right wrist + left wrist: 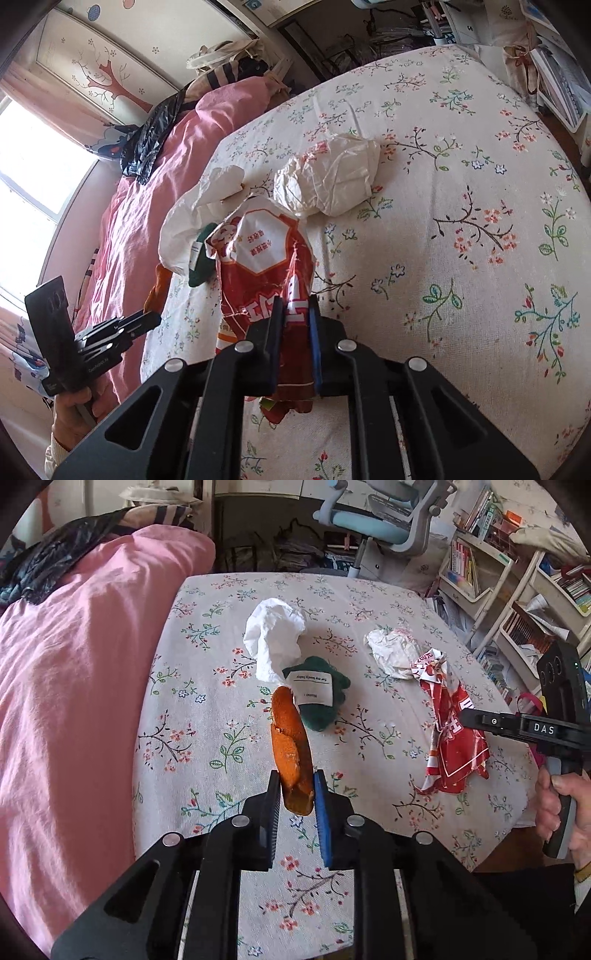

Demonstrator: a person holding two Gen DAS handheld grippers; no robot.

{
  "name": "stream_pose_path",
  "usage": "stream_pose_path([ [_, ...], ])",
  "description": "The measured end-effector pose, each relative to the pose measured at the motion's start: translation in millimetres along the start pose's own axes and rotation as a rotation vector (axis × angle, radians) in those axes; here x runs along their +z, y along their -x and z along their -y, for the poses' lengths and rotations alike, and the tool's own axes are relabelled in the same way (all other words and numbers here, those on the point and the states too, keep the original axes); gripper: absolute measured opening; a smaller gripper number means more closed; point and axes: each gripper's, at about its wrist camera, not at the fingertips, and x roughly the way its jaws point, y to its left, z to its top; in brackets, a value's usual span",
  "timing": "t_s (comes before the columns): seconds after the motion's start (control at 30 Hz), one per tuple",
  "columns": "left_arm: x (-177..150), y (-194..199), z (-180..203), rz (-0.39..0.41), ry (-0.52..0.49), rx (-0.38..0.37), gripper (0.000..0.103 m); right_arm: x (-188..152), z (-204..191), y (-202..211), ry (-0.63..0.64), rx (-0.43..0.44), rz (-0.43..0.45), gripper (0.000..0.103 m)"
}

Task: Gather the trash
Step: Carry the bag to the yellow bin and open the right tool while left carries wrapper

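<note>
1. Two grippers each pinch trash above the floral tablecloth [369, 602].
2. The left gripper [297, 786] clamps an orange peel [290, 746], raised at 6 o'clock of the green pouch [321, 698].
3. The right gripper [297, 314] clamps the red wrapper [266, 266]; white crumpled paper [332, 181] lies at 1 o'clock of it.

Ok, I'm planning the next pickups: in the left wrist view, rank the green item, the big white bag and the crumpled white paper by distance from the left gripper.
1. Green item, just beyond the held orange peel in the left gripper.
2. Big white bag, behind it.
3. Crumpled white paper, far right.
</note>
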Motion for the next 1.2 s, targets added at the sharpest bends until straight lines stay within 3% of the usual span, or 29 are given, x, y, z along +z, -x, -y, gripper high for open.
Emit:
stream_pose_path([
  [0.17,-14,37,12,0.128,0.044,0.044,0.017,0,-11,16,0.02,-0.017,0.054,0.013],
  [0.43,-34,80,29,0.251,0.072,0.084,0.017,-17,-21,47,0.014,-0.017,0.134,0.013],
  [0.7,-52,100,45,0.301,0.079,0.082,0.017,-41,-27,67,0.016,-0.024,0.178,0.013],
  [1.2,-73,109,71,0.302,0.045,0.083,0.017,-61,-32,75,0.049,-0.055,0.186,0.013],
])
